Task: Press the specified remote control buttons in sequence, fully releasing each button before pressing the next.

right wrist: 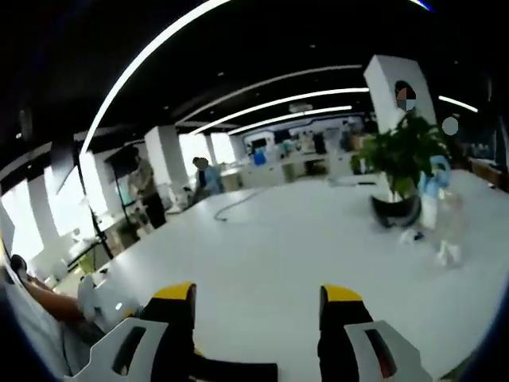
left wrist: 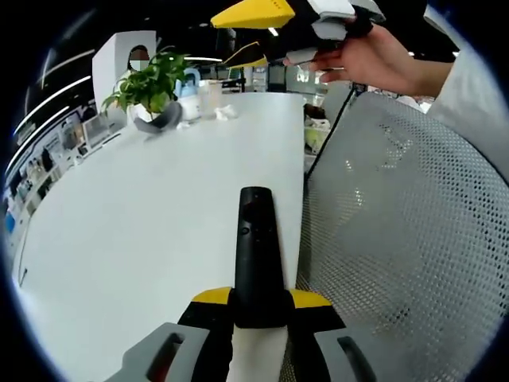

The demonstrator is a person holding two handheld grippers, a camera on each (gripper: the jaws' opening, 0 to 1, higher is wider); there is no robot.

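A long black remote control (left wrist: 258,255) lies lengthwise between my left gripper's (left wrist: 261,299) yellow-tipped jaws, which are shut on its near end; its far end with small buttons points out over the white table (left wrist: 143,223). My right gripper (left wrist: 250,36), held by a hand (left wrist: 374,60), hovers high above the table's far part with its jaws apart. In the right gripper view, the right gripper (right wrist: 258,306) stands open over the white table (right wrist: 286,239) with nothing between its fingers. A dark shape (right wrist: 235,370) at the bottom edge is too cut off to identify.
A potted green plant (left wrist: 151,83) (right wrist: 402,159) stands at the table's far end beside clear bottles (left wrist: 208,97) (right wrist: 445,219). A perforated grey chair back (left wrist: 398,231) lies right of the table edge. People stand in the background (right wrist: 145,191).
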